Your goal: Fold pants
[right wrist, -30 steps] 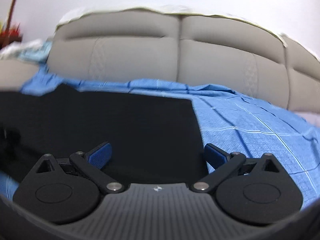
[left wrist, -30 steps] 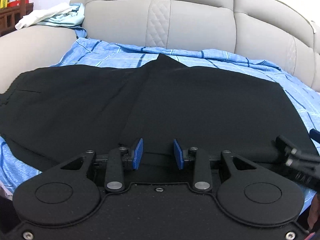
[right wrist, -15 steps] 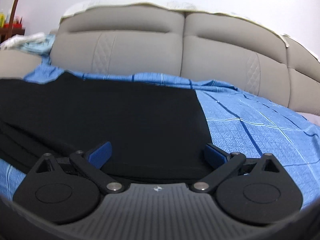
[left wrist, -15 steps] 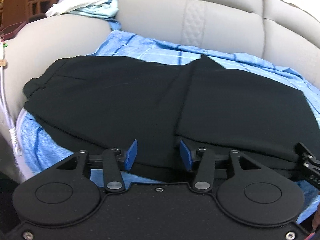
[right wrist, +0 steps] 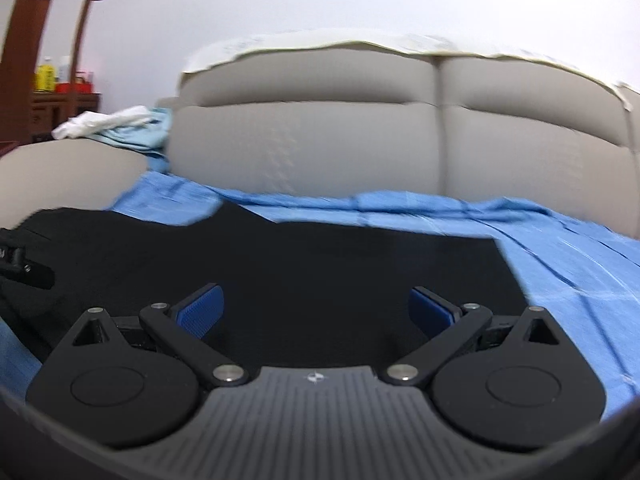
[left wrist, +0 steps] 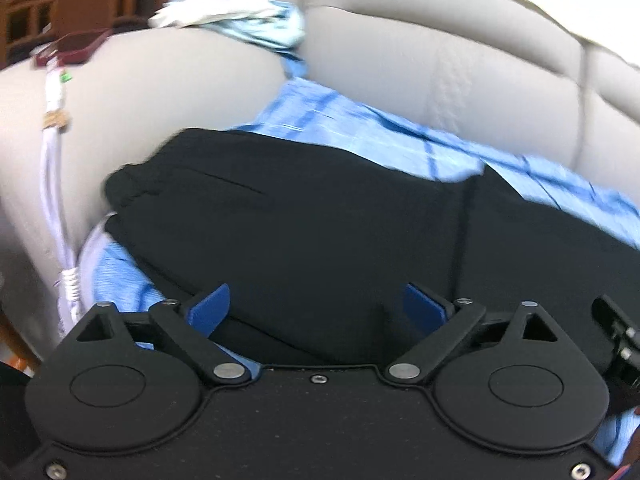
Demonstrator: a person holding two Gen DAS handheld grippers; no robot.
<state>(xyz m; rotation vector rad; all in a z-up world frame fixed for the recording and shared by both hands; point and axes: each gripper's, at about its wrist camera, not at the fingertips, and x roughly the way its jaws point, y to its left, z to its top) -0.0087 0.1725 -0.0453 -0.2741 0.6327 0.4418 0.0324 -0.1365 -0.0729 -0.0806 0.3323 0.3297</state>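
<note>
Black pants (left wrist: 320,232) on blue sheet (right wrist: 560,264), sofa (right wrist: 320,140)

surface: grey sofa (right wrist: 312,148) | cover: blue sheet (right wrist: 560,248) on seat | on sheet: black pants (left wrist: 320,232) spread flat

Black pants (left wrist: 320,232) cut off at right edge (motion blur throughout); shelf items (right wrist: 60,76) too small.

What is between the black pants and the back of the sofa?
A blue checked sheet lies between the black pants and the sofa back, plain in the right wrist view.
</note>
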